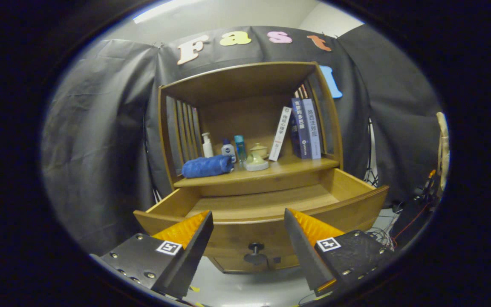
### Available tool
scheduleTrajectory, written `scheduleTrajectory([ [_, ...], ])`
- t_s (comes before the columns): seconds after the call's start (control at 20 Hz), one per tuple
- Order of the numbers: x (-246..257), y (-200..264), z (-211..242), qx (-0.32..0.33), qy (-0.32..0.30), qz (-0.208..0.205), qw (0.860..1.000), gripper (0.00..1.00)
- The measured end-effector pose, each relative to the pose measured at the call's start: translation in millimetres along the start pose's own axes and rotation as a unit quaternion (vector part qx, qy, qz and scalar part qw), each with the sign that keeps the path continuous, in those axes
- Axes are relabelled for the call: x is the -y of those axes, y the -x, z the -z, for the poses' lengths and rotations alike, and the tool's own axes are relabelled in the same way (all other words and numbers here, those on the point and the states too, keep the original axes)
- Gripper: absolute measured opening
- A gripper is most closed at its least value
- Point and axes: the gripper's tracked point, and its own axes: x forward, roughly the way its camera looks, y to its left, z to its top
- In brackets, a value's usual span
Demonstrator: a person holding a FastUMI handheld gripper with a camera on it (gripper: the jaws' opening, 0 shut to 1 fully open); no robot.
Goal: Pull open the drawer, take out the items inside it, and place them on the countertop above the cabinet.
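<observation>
Your drawer [267, 204] is pulled well out of the wooden cabinet [249, 128], and the part of its floor you can see is bare wood; the near strip behind the front panel is hidden from you. Its dark round knob [255, 251] sits on the front panel, below and between your fingers. The countertop [296, 164] right above the drawer carries a rolled blue towel [207, 166] lying on its side at the left end. Behind and just beside the towel you have a white pump bottle [207, 146], a small white bottle with a blue cap [228, 150] and a slim blue bottle [240, 148], all upright. Next along stands a pale green lidded pot [257, 157] on its saucer. Further right a white book [280, 133] leans over against a row of dark and blue books [306, 128] standing at the cabinet's right wall.

Your gripper [247, 221] hangs in front of the drawer with its fingers spread wide apart and nothing between them; the tips sit level with the drawer's front edge, apart from the knob. Black cloth [100, 136] backs the cabinet, and loose cables [392, 232] lie on the floor at the right
</observation>
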Motion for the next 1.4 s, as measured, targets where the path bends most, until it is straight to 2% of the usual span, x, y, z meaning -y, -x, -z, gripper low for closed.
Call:
scheduleTrajectory([
  [0.15, -5.0, -7.5, 32.9, -0.03, 0.014, -0.002, 0.999, 0.99],
  [0.3, -9.6, -19.3, 44.8, -0.053, -0.007, -0.009, 0.999, 0.99],
  [0.45, 15.1, -46.1, 64.3, -0.082, -0.01, 0.031, 0.996, 0.99],
  [0.5, 15.1, -51.7, 54.6, -0.051, -0.008, 0.044, 0.998, 0.99],
  [0.7, 12.5, -62.2, 52.9, -0.061, 0.028, 0.04, 0.997, 0.97],
  [0.9, 13.7, -81.9, 42.6, -0.055, 0.036, 0.038, 0.997, 0.98],
  [1.1, 11.1, -93.3, 57.6, -0.07, 0.042, 0.037, 0.996, 0.99],
  [1.4, 9.2, -115.7, 55.1, -0.057, 0.047, 0.043, 0.996, 0.99],
])
